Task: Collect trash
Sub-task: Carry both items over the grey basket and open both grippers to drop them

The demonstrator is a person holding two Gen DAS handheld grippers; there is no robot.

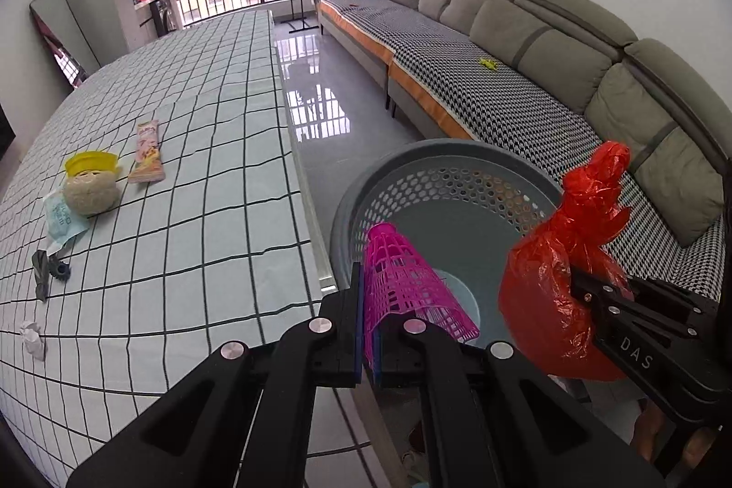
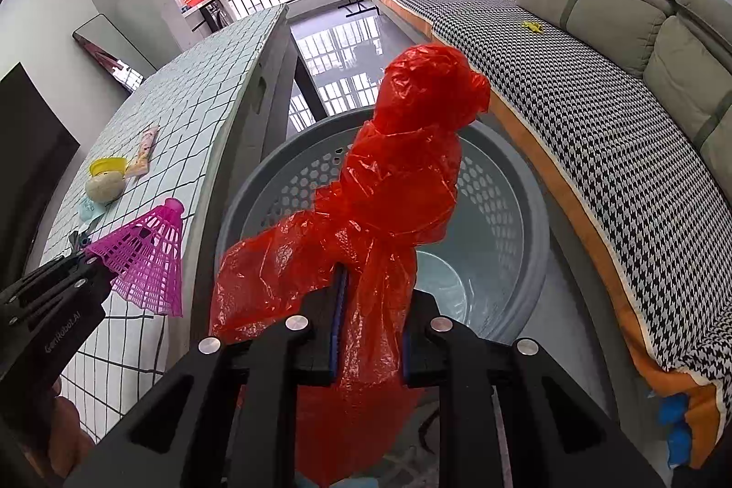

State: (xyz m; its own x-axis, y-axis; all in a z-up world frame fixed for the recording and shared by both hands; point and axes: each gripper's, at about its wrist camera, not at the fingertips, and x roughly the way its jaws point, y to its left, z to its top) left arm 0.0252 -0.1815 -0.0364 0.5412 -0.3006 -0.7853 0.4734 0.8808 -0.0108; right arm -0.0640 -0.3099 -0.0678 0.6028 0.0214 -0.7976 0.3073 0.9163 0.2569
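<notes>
Pink plastic, a mesh shuttlecock [image 1: 407, 282], sits pinched by its skirt edge between the closed jaws of the left gripper [image 1: 368, 332], its rounded nose pointing up and away from them. Just ahead of and below those jaws stands a grey perforated basket [image 1: 357, 204] on the floor, its inside bare as far as the views show. To the right, the right gripper [image 2: 370, 332] has its jaws clamped on a crumpled red plastic bag [image 2: 402, 168] (the film bunches between the pads and spills out above and below them), and the bag hangs over the basket's mouth. Left of both pairs of jaws runs the bench [image 1: 206, 131] under a pale checked cloth. On it, well off to the left of the left jaws, lie a yellow lid [image 1: 91, 162], a beige round puff [image 1: 91, 193], a light blue wrapper [image 1: 61, 220], a pink snack packet [image 1: 147, 153], some dark small pieces [image 1: 48, 268] and a white paper wad [image 1: 33, 338]. Beyond the basket stretches a grey sofa [image 1: 526, 30] with a houndstooth cover.
</notes>
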